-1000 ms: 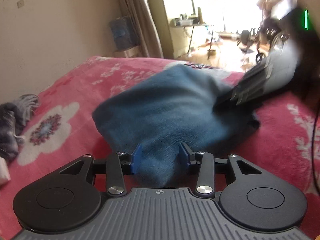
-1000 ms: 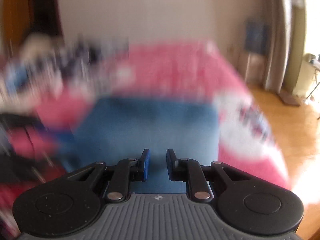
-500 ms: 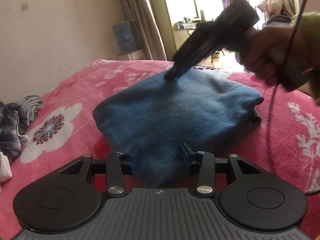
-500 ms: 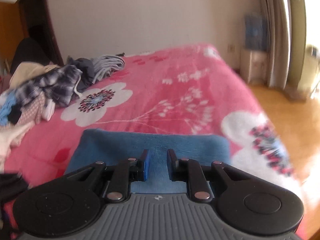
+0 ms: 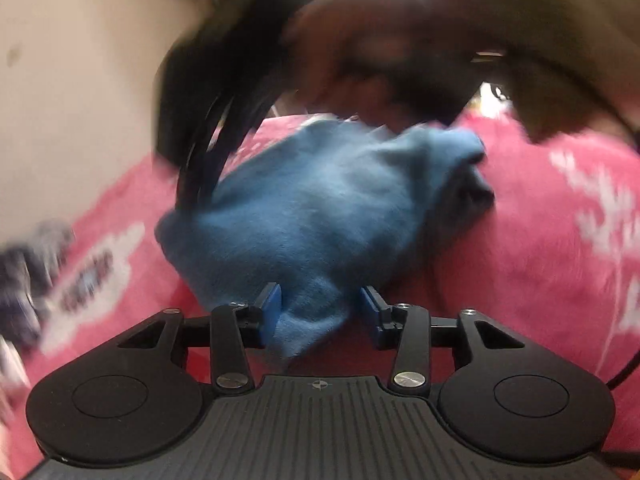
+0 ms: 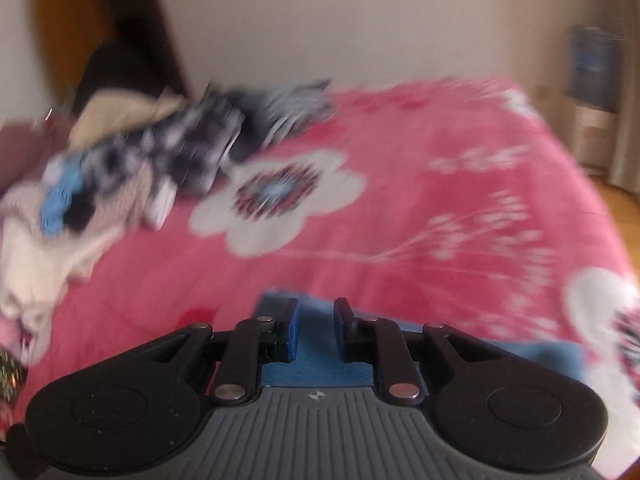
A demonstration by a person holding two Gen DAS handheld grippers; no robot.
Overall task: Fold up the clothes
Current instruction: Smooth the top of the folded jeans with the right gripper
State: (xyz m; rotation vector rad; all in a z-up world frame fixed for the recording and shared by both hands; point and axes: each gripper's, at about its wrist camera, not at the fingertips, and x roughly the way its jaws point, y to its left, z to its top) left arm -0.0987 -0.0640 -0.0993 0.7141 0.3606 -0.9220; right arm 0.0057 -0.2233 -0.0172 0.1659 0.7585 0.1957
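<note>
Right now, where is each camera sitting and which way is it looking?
Left wrist: rides the left gripper, low over the bed, facing the blue cloth between its open fingers; a blurred hand with the other gripper shows above.
Right wrist: rides the right gripper, facing across the bed to the clothes pile and wall; only its fingers show.
Shared: cloth and bed.

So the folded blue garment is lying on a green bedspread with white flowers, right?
Not quite: the bedspread is pink, not green. The right wrist view shows it clearly, white flowers and all. The folded blue garment does lie on it, as the left wrist view shows.
</note>
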